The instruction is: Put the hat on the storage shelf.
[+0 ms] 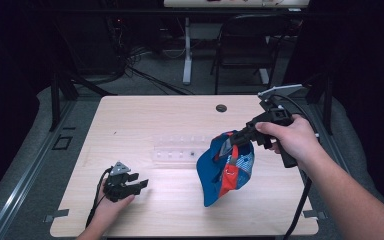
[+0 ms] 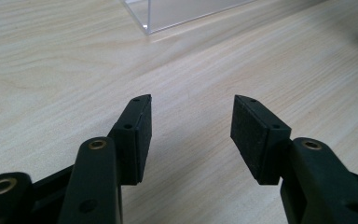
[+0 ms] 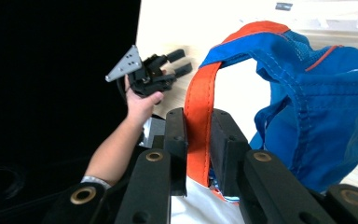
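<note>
A blue cap (image 1: pixel 225 170) with orange and white panels hangs above the table's right half, its brim pointing down. My right gripper (image 1: pixel 236 139) is shut on the cap's orange band (image 3: pixel 198 121), which runs between the two pads in the right gripper view, with blue fabric (image 3: pixel 317 107) bunched to the right. My left gripper (image 1: pixel 141 181) rests low near the front left of the table, jaws open, nothing between its pads (image 2: pixel 140 135). The left gripper (image 3: pixel 179 63) also appears far off in the right gripper view, open.
A clear plastic rack (image 1: pixel 182 148) lies flat mid-table just left of the cap; its corner (image 2: pixel 168 14) is ahead of the left gripper. A round grommet hole (image 1: pixel 221 108) sits near the far edge. A folding chair (image 1: pixel 245 42) and a table leg (image 1: pixel 187 50) stand beyond the wooden table (image 1: pixel 130 125).
</note>
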Available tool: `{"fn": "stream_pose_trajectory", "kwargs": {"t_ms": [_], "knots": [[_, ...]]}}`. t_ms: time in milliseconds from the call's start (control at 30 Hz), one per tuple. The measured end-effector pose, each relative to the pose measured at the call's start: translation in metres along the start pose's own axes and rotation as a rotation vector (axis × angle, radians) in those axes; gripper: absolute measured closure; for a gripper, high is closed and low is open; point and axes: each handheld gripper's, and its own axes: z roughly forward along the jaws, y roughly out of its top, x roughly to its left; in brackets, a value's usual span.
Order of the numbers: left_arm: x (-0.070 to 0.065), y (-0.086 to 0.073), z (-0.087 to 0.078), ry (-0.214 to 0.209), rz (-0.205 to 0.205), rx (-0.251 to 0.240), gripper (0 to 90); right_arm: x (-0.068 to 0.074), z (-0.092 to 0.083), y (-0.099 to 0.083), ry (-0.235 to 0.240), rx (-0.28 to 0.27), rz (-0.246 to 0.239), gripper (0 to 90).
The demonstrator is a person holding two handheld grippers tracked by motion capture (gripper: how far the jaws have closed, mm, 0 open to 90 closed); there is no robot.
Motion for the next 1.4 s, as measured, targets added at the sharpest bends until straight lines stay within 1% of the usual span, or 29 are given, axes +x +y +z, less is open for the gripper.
{"fn": "stream_pose_trajectory", "kwargs": {"t_ms": [67,133,167,233,333,400,433,500,533,633,667,733,767,833,867,900,933,1133,1167,1233,1267,1300,1333,1400], "knots": [[0.0,0.0,0.0,-0.005,-0.001,-0.001,48.0,0.0,-0.001,0.001,0.007,0.002,-0.005,78.2],[-0.001,0.0,0.0,-0.01,0.009,-0.004,46.9,0.001,-0.001,0.003,0.017,-0.008,0.001,78.2],[-0.002,0.0,0.0,-0.011,0.004,-0.008,46.2,0.001,-0.001,0.005,0.034,-0.011,-0.006,78.2],[-0.002,0.0,0.0,-0.014,0.015,-0.007,45.8,0.001,0.0,0.005,0.041,-0.017,-0.01,78.2],[-0.003,0.0,0.0,-0.013,0.011,-0.011,45.0,0.003,-0.001,0.008,0.048,-0.019,-0.009,78.2],[-0.002,0.0,0.0,-0.013,0.016,-0.01,44.9,0.004,-0.002,0.01,0.052,-0.023,-0.013,78.2],[-0.002,0.0,0.0,-0.013,0.014,-0.008,44.9,0.006,-0.003,0.012,0.06,-0.028,-0.016,78.1],[-0.002,0.0,0.0,-0.012,0.015,-0.007,44.9,0.007,-0.003,0.013,0.061,-0.034,-0.016,78.2],[-0.002,0.0,0.0,-0.013,0.017,-0.007,44.9,0.008,-0.004,0.016,0.072,-0.047,-0.019,78.2],[-0.002,0.0,0.0,-0.013,0.014,-0.007,44.9,0.01,-0.005,0.019,0.078,-0.051,-0.012,78.2],[-0.002,0.0,0.0,-0.013,0.014,-0.005,44.9,0.011,-0.004,0.022,0.094,-0.069,-0.009,78.2],[-0.002,0.0,0.0,-0.013,0.014,-0.008,44.9,0.01,-0.004,0.025,0.099,-0.062,-0.017,78.2],[-0.002,0.0,0.0,-0.013,0.014,-0.008,44.9,0.011,-0.003,0.026,0.108,-0.074,-0.01,78.2],[-0.002,0.0,0.0,-0.014,0.02,-0.007,44.9,0.011,-0.003,0.027,0.113,-0.075,-0.011,78.2],[-0.002,0.001,0.0,-0.016,0.024,0.001,44.8,0.011,-0.003,0.031,0.128,-0.08,-0.01,78.2],[-0.002,0.001,0.0,-0.016,0.024,0.001,44.7,0.011,-0.003,0.031,0.128,-0.08,-0.01,78.2],[-0.003,0.0,0.0,-0.016,0.022,-0.011,44.7,0.012,-0.004,0.033,0.141,-0.092,-0.005,78.2],[-0.003,0.0,0.0,-0.015,0.016,-0.013,44.1,0.016,-0.007,0.041,0.158,-0.118,-0.006,78.2],[-0.003,0.0,0.0,-0.015,0.016,-0.014,44.1,0.017,-0.007,0.042,0.161,-0.129,0.003,78.2],[-0.003,0.001,0.0,-0.014,0.022,-0.015,44.0,0.017,-0.008,0.046,0.165,-0.138,-0.004,78.2],[-0.003,0.001,0.0,-0.015,0.02,-0.016,44.0,0.017,-0.007,0.047,0.174,-0.152,0.005,78.2],[-0.003,0.001,0.0,-0.014,0.019,-0.015,43.9,0.017,-0.007,0.049,0.174,-0.15,0.0,78.2],[-0.003,0.001,0.0,-0.015,0.02,-0.016,43.9,0.018,-0.006,0.052,0.175,-0.17,0.012,78.2],[-0.003,0.001,0.0,-0.016,0.021,-0.016,43.8,0.018,-0.006,0.056,0.176,-0.168,0.006,78.2]]}}
